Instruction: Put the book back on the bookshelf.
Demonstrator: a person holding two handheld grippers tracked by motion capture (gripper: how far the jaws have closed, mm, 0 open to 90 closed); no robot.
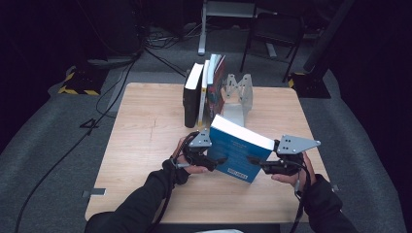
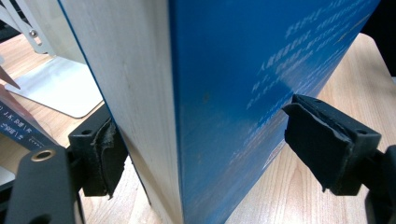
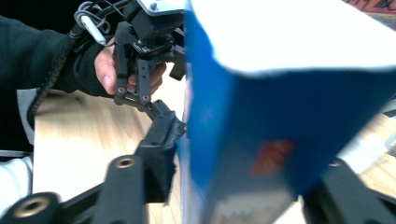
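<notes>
A thick blue book (image 1: 238,150) with a white page block hangs tilted over the front middle of the wooden table (image 1: 145,131), held between both grippers. My left gripper (image 1: 215,160) is shut on its left edge. In the left gripper view one pad (image 2: 105,154) presses the page block and the other pad (image 2: 322,140) meets the blue cover (image 2: 224,93). My right gripper (image 1: 256,163) is shut on the book's right edge; in the right gripper view the book (image 3: 280,107) fills the gap between the jaws (image 3: 252,182). The left gripper (image 3: 144,60) and its hand appear beyond.
A row of upright books (image 1: 204,92) stands at the table's back middle, with a silver metal bookend (image 1: 238,94) just right of them. That bookend's base (image 2: 56,88) lies close behind the held book. Chairs and cables sit on the floor beyond the table.
</notes>
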